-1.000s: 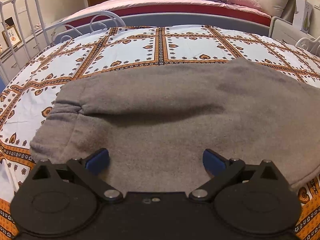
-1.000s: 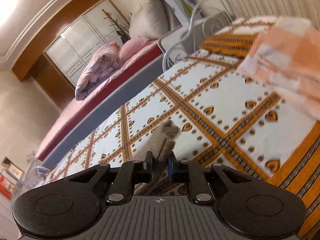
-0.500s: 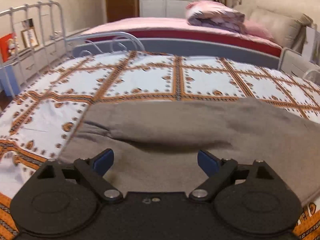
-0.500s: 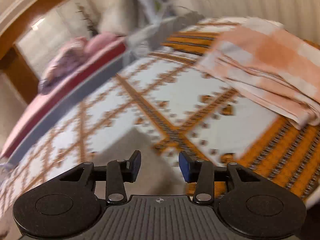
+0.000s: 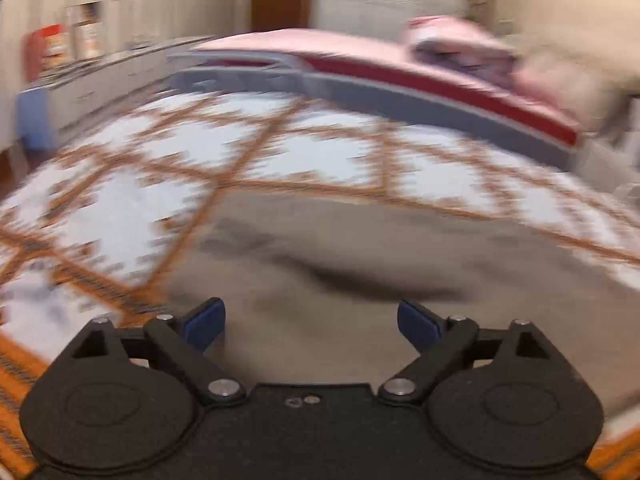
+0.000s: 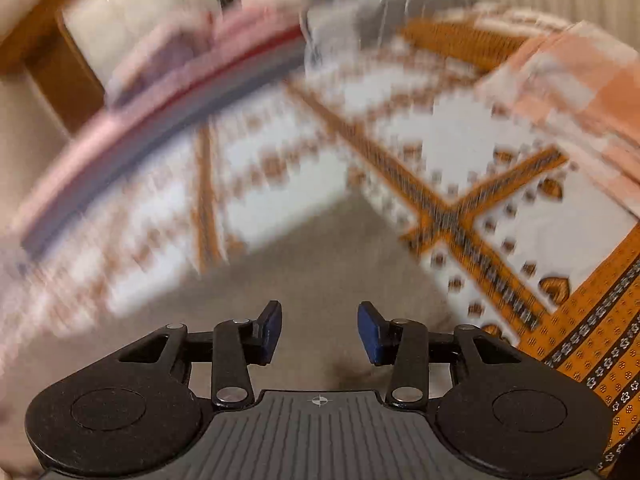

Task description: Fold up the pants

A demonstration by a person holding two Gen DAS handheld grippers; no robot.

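Grey fleece pants lie folded flat on the patterned bedspread; both views are motion-blurred. My left gripper hovers over the near part of the pants. Its jaws are wide and opening, with nothing between the blue pads. In the right wrist view the pants spread out under and ahead of my right gripper. That gripper stands partly open above the cloth, and its pads press on nothing.
A folded orange-and-white checked cloth lies on the bedspread at the far right. Beyond the foot of this bed stands a second bed with pink bedding. A white metal frame and shelves are at the far left.
My right gripper let go of the grey cloth it was pinching, opened partway and swung over the pants. The left gripper rose and tilted, staying open.
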